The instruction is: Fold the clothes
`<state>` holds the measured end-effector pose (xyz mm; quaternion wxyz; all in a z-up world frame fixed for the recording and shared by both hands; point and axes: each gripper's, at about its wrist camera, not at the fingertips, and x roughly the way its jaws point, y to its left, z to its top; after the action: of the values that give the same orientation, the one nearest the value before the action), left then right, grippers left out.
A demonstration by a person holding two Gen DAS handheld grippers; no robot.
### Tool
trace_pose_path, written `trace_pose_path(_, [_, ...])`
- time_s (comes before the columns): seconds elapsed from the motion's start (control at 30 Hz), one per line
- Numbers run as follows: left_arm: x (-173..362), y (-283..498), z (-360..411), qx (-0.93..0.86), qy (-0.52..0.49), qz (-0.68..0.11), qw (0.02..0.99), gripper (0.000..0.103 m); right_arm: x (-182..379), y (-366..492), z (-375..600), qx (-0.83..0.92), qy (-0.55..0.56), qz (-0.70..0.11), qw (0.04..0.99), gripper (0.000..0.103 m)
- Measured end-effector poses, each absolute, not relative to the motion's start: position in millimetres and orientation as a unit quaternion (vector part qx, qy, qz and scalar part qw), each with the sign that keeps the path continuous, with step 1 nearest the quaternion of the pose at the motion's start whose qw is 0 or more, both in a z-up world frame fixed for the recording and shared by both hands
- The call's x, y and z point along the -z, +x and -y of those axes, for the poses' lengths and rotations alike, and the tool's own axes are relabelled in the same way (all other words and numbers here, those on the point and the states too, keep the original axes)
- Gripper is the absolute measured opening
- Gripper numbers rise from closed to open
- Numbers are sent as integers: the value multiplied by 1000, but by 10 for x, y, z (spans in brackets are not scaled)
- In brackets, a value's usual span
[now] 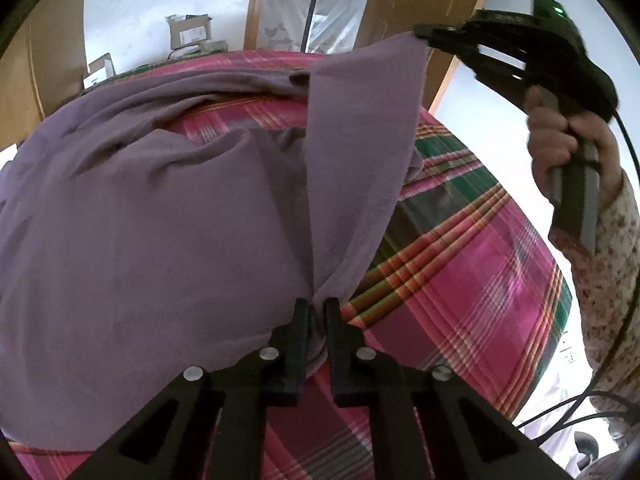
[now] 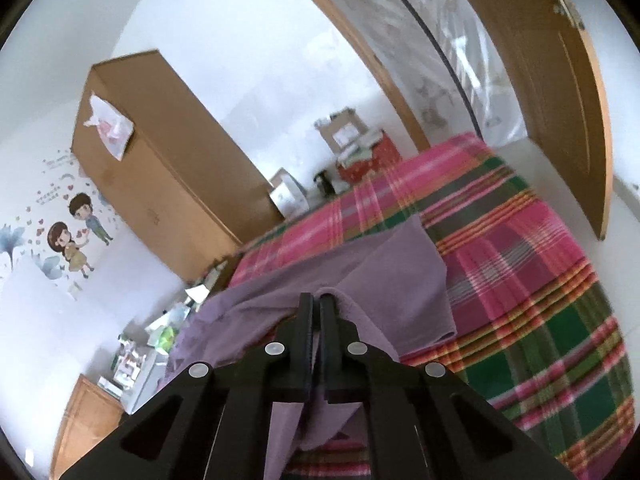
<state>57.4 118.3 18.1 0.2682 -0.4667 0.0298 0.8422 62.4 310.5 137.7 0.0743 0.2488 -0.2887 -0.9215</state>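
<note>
Garment count: one purple garment [image 1: 160, 208], spread over one pink-and-green plaid bedcover [image 1: 472, 280] across the left and centre of the frame. Left gripper [image 1: 318, 306] pinches its near hem at lower centre; right gripper [image 2: 316, 300] is clamped on a lifted corner at upper right. Wall-sticker writing unreadable.

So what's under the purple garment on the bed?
Under the purple garment lies the pink and green plaid bedspread, showing through a gap in the folds and beyond its right edge. Anything else beneath the cloth is hidden.
</note>
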Motion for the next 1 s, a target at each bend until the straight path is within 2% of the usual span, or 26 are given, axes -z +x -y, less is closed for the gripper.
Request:
trace_pose_path(0.27, [-328,633,-1005,-852,-446,10,273,7,-1595,1196,-3071,942,192,270,60,3])
trace_pose_path(0.5, [-331,681,-953,-853,-445,15,273,7,-1653,1738,-2970,958,160,234,40,3])
trace_pose_path(1.0, [-191,724,-930,-843,-468,3,267,7,-739,2272,-3192,922,247,297,-30,3])
